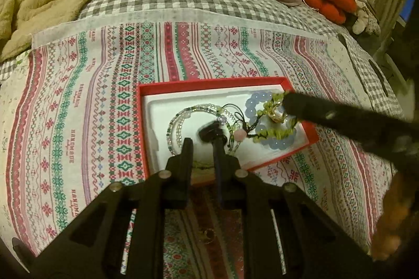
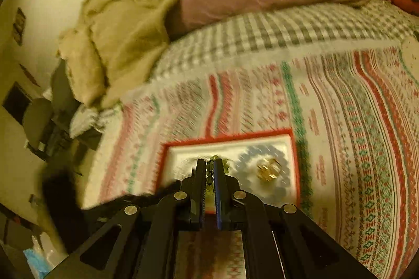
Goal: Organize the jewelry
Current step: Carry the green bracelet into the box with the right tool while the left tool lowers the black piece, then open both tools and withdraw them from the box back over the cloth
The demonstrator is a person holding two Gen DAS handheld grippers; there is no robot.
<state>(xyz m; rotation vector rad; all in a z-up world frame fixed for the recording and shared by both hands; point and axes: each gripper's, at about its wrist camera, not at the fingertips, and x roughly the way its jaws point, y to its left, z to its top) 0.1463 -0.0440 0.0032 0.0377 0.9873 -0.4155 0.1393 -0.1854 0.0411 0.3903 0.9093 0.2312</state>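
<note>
Sitting on the patterned cloth [image 1: 91, 100] w/ its white insert showing, the red box [image 1: 142, 106] is holding a blue bead bracelet [image 1: 258, 99] and clear strands. Right gripper [image 2: 210, 166] is pinching a green bead bracelet [image 2: 209, 175] over it — left gripper [image 1: 203, 145] is nipping a dark cord charm [image 1: 209, 132].

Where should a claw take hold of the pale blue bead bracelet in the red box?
Take the pale blue bead bracelet on its arc by the red box's right wall, from above, fingers astride the bead string. It lies flat, and that side is free of the green strand.
</note>
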